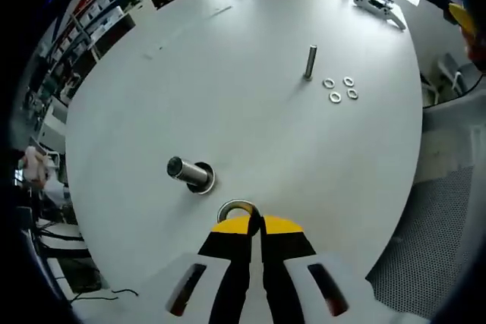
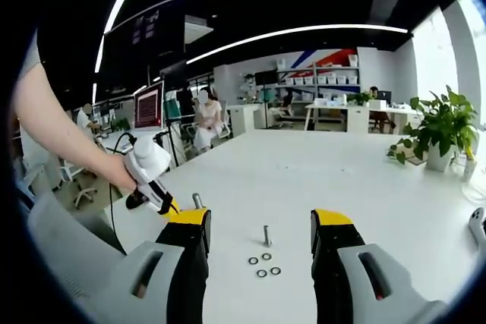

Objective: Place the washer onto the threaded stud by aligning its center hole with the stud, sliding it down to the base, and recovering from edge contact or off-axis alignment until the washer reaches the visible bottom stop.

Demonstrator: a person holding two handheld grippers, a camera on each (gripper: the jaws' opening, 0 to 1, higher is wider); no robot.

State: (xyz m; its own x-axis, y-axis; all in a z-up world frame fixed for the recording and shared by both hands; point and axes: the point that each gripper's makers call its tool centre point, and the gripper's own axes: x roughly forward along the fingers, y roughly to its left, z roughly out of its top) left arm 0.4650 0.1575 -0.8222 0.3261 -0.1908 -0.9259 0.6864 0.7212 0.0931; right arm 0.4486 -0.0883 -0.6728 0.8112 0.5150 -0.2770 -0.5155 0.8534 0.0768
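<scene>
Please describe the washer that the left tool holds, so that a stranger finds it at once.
On the big white table, find the left tool with yellow tips. The washer is the metal ring pinched there, beside the near stud. Four loose washers lie flat by the far stud; only this one is gripped.

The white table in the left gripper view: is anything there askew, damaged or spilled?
Nothing looks spilled or damaged. Two studs stand on the white table: the near stud looks tilted, probably from the fisheye lens. Four washers lie beside the far stud. The left gripper is shut on a washer.
</scene>
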